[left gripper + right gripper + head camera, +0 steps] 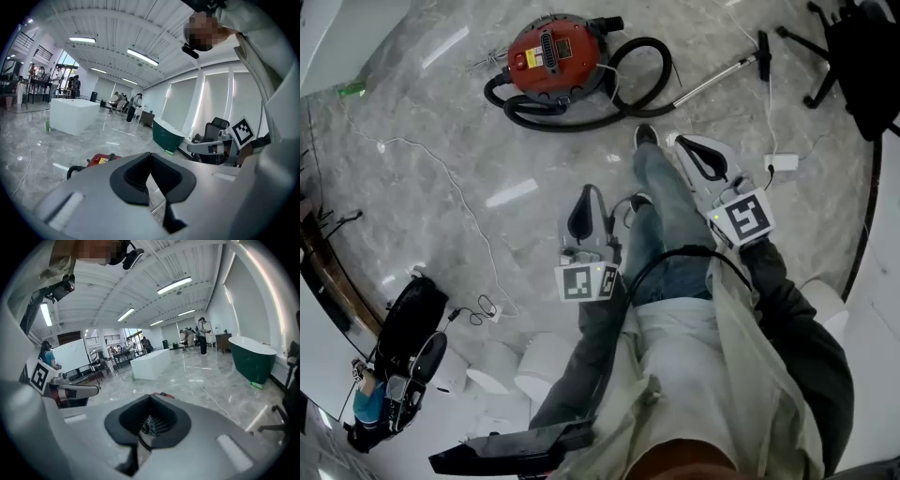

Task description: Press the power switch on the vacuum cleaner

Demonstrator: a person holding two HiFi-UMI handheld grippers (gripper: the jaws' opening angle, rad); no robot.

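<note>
The red round vacuum cleaner (553, 52) sits on the marble floor ahead of my feet, its black hose (623, 89) looped around it and a metal wand (717, 82) lying off to the right. My left gripper (589, 190) hangs shut and empty, well short of the vacuum. My right gripper (680, 141) is also shut and empty, a little closer to it. In the left gripper view the vacuum (101, 159) shows low beyond the left gripper (150, 153). In the right gripper view a red edge of the vacuum (161, 393) peeks over the right gripper (150, 396).
A black office chair (853, 56) stands at the far right. A white plug block (783, 162) and white cables (441, 173) lie on the floor. A black machine (408, 328) sits lower left near white cylinders (539, 366). A green tub (166, 133) and a white block (72, 115) stand farther off.
</note>
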